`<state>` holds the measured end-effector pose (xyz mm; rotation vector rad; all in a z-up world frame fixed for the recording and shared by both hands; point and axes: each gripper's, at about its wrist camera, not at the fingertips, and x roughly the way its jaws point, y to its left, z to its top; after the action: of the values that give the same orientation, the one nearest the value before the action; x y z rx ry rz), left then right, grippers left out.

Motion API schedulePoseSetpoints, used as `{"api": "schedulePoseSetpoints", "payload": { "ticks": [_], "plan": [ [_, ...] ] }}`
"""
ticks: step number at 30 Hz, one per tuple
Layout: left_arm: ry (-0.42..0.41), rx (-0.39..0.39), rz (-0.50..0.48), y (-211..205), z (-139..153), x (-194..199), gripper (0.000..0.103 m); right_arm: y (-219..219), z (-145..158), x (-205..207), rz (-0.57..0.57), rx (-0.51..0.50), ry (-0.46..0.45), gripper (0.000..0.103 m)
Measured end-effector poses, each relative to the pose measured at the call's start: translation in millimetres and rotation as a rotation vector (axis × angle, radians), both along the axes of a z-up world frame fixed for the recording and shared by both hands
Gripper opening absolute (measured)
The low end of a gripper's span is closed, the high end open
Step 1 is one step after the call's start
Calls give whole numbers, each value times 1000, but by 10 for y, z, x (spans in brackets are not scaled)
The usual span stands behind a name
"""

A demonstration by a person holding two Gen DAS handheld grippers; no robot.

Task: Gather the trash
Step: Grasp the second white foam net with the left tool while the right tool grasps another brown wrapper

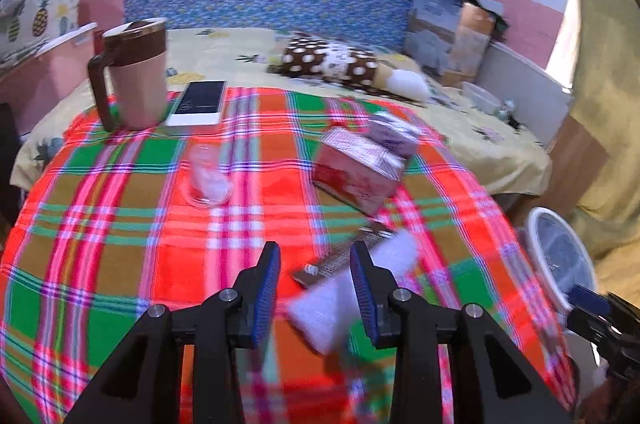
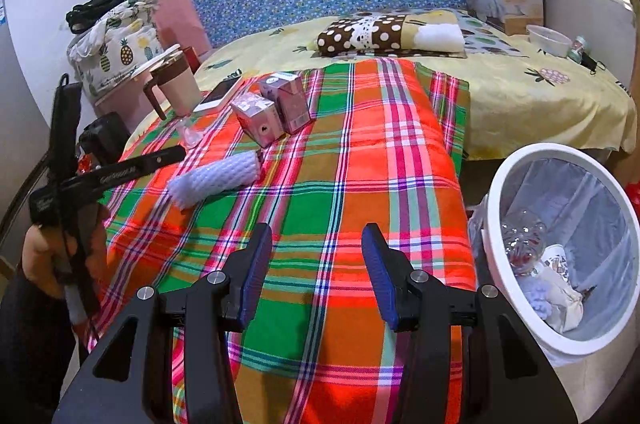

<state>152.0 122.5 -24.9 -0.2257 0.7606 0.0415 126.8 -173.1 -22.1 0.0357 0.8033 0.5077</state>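
Plaid cloth (image 2: 360,159) | both tools gape, empty | bin contents (image 2: 540,276) seen only from right wrist

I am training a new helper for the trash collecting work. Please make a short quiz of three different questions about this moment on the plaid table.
1. True or false: the white bin beside the table already holds some trash.
2. Which thing lies nearest the left gripper?
A. the mug
B. the white foam sleeve
C. the phone
3. Fill the gap: the right gripper holds ____ between its fingers.

Key
1. True: a crushed clear bottle and paper cup lie inside.
2. B: it lies on the plaid cloth just ahead of the open fingers, beside a brown wrapper.
3. Nothing: it is open over bare cloth.
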Motion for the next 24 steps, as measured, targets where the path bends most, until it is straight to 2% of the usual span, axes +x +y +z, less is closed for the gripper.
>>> {"api": "schedulePoseSetpoints", "payload": {
  "ticks": [3,5,7,10,14,17,20,22,24],
  "plan": [
    [34,18,6,62,-120,115,36,11,-37,31,-5,-5,15,49],
    [91,48,-5,55,-226,176,36,11,-43,36,-8,-6,20,49],
    [119,47,-45,2,-281,143,36,17,-51,47,-8,-7,23,49],
    [108,30,-114,-127,-272,27,36,34,-61,60,-6,-8,28,49],
    [99,48,-178,-350,-253,-86,36,79,-78,78,4,-8,35,49],
    [77,84,-181,-397,-217,-78,38,99,-67,66,14,-9,32,49],
    [78,58,-203,-412,-188,-79,38,82,-54,58,9,-7,28,49],
    [43,26,-241,-450,-124,-150,39,56,-56,66,0,-4,29,49],
    [24,-13,-272,-474,-81,-191,48,43,-68,78,-7,-3,32,49]
  ]
}}
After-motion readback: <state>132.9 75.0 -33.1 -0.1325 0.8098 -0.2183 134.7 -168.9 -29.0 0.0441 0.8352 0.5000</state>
